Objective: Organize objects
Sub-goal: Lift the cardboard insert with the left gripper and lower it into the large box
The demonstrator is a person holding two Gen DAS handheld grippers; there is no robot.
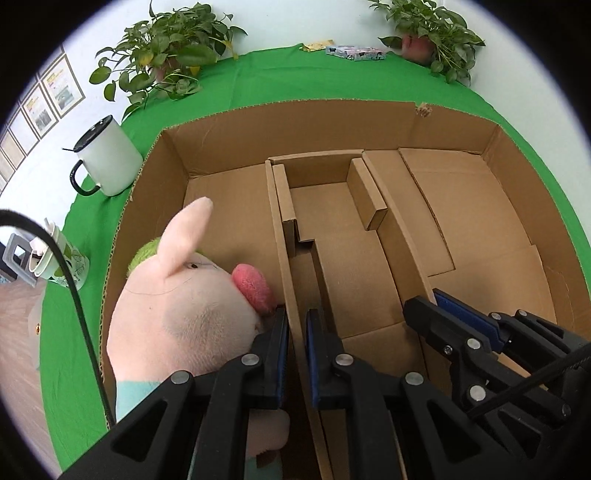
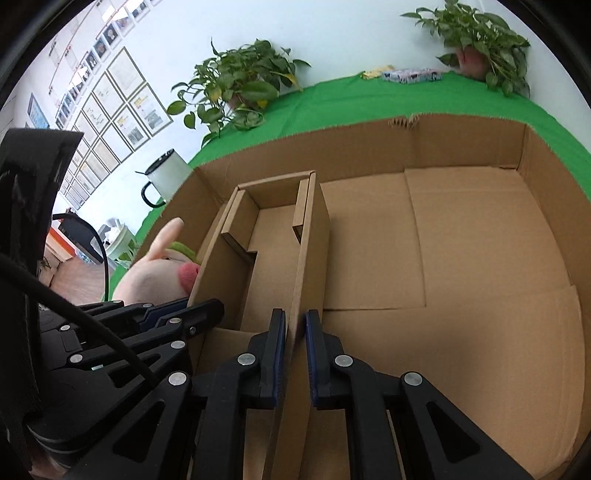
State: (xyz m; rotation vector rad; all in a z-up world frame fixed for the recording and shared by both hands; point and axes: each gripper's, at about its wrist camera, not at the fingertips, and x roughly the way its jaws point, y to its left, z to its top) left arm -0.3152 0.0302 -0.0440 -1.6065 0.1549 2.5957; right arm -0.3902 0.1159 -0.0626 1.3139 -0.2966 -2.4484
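A small open cardboard box (image 1: 332, 229) stands inside a large open cardboard box (image 1: 461, 206) on a green cloth. My left gripper (image 1: 295, 332) is shut on the small box's left wall. My right gripper (image 2: 295, 332) is shut on the small box's right wall (image 2: 314, 236); it also shows at the right of the left wrist view (image 1: 436, 306). A pink plush pig (image 1: 184, 306) with a red snout lies in the large box, pressed against the small box's left side and my left finger. It also shows in the right wrist view (image 2: 159, 273).
A white mug with a black handle (image 1: 107, 162) and a patterned cup (image 1: 62, 262) stand on the cloth left of the large box. Two potted plants (image 1: 166, 55) (image 1: 432, 33) and a flat packet (image 1: 354, 51) are at the table's far edge.
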